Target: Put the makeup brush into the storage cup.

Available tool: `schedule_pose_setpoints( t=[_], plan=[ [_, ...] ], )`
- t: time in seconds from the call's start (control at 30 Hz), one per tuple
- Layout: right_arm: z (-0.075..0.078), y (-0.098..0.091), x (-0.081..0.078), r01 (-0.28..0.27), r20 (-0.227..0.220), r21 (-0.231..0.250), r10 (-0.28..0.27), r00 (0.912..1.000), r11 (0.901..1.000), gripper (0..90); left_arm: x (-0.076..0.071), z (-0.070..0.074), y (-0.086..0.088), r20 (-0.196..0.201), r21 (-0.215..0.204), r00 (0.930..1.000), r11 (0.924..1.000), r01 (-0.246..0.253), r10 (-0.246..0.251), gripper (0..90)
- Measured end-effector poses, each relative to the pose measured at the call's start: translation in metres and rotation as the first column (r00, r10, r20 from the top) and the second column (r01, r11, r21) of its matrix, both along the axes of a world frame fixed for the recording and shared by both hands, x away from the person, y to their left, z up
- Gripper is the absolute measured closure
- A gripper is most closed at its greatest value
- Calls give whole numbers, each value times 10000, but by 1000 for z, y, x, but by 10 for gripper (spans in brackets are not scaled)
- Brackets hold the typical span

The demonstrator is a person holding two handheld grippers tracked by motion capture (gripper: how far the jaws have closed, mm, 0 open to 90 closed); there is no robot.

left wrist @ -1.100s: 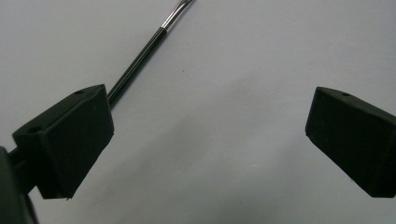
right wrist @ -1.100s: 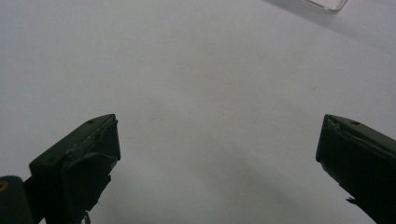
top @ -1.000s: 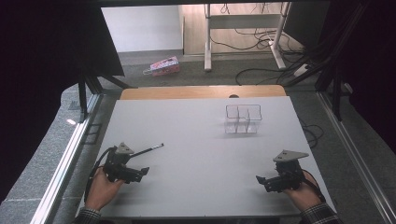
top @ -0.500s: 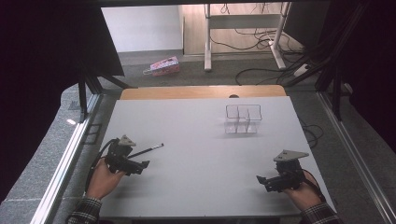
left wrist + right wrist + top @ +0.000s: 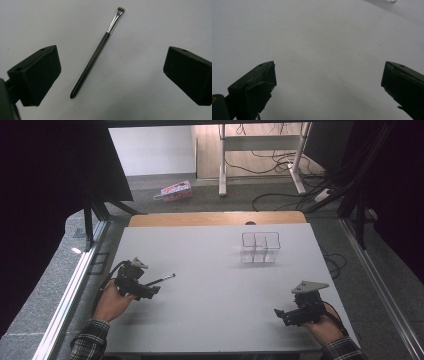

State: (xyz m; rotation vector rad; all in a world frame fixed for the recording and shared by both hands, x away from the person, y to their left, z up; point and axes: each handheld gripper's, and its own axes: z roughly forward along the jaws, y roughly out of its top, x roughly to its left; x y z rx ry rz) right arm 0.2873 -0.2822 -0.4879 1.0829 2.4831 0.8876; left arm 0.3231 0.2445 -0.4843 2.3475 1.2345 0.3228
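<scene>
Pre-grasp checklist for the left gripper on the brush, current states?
1. Left gripper jaws open wide: ok.
2. Brush lies between the jaws, untouched: ok.
3. Brush flat on the table, nothing beside it: ok.
4. Jaws squared to the handle: not ok, brush lies at a slant between them.
5. Right gripper open, well away from the brush: ok.
6. Clear organizer upright at the far right: ok; contents: cannot tell.

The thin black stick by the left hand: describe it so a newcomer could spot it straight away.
On the white table, look to the near left, just ahead of the left tongs, whose jaws stand wide apart. There lies a slim makeup brush flat on the surface: glossy black handle, silver ferrule, short angled bristle tip. Unlike the clear divided organizer at the far right, it is dark and needle-thin.
</scene>
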Motion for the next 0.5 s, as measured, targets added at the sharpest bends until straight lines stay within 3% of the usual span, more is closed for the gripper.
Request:
schedule_pose_setpoints(
  t=[0.5],
  plan=[
    [0, 1, 0, -123, 2, 21, 123, 9999, 9999, 0, 26, -3, -7, -501, 349, 9986, 9992, 197, -180, 22]
  ],
)
